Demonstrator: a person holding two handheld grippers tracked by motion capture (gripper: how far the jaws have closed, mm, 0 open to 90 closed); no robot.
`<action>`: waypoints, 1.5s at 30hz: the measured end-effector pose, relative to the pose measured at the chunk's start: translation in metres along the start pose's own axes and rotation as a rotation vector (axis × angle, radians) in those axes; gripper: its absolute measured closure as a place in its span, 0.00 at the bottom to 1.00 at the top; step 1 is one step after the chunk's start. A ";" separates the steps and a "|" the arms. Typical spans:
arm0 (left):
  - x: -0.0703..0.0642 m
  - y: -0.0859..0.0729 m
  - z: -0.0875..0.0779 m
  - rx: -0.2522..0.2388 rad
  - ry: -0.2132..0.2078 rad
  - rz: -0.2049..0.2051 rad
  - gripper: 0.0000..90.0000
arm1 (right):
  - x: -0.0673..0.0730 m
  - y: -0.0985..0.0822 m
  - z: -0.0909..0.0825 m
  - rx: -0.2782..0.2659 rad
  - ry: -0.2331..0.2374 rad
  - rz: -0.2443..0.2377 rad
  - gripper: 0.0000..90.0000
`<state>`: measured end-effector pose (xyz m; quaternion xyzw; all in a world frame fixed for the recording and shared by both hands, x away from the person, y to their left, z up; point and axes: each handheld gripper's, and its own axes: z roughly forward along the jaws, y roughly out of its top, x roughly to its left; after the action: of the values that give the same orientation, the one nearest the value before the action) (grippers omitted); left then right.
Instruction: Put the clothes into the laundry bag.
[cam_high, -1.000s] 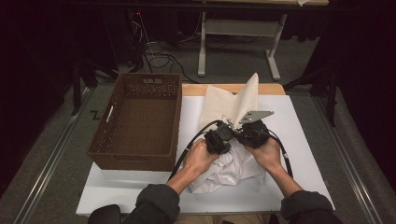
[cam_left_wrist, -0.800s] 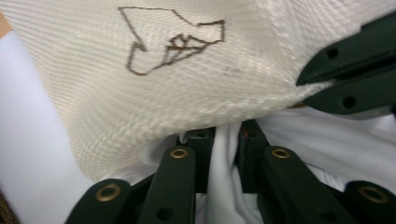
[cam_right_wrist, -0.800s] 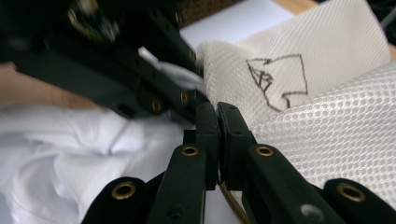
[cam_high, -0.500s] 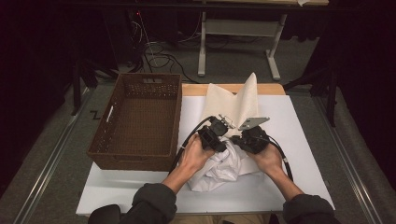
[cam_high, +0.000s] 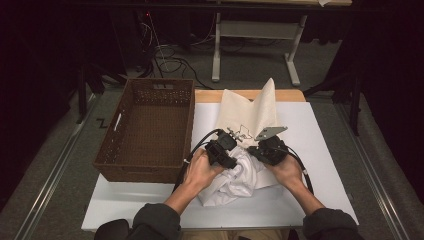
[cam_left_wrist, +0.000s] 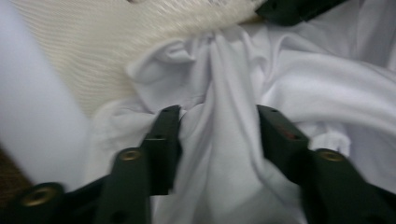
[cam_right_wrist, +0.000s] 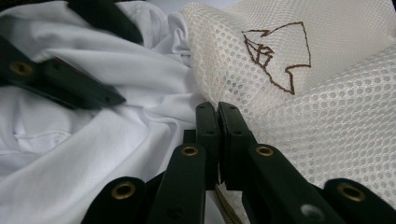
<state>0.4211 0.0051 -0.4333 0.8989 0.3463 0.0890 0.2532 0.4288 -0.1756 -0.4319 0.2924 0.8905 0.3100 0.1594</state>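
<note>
White garment (cam_left_wrist: 224, 154): soft, smooth jersey, bunched in rounded folds, with no clear long axis. One upright ridge of it stands between the left gripper (cam_left_wrist: 217, 135) fingers, which have just been closing and stand parted around the fold. Mesh bag (cam_right_wrist: 327, 112): cream, honeycomb-perforated weave, brown stitched emblem, long axis running away from the person, its peaked end pointing at the table's (cam_high: 320, 130) far edge. Right gripper (cam_right_wrist: 218, 112) fingers are pressed together at the bag's near edge; whether mesh is pinched between them cannot be told.
</note>
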 end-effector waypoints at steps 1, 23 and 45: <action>0.000 0.000 0.003 0.006 -0.012 -0.001 0.70 | 0.000 0.000 0.001 0.000 0.001 0.001 0.99; -0.014 0.027 0.011 -0.095 0.151 0.032 0.71 | 0.010 0.002 -0.008 -0.047 -0.001 -0.038 0.99; -0.012 0.015 -0.035 -0.133 0.081 0.010 0.46 | 0.002 -0.009 0.008 0.005 -0.006 0.013 0.99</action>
<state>0.4092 0.0012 -0.3955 0.8776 0.3451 0.1491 0.2976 0.4273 -0.1764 -0.4436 0.2996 0.8889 0.3078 0.1593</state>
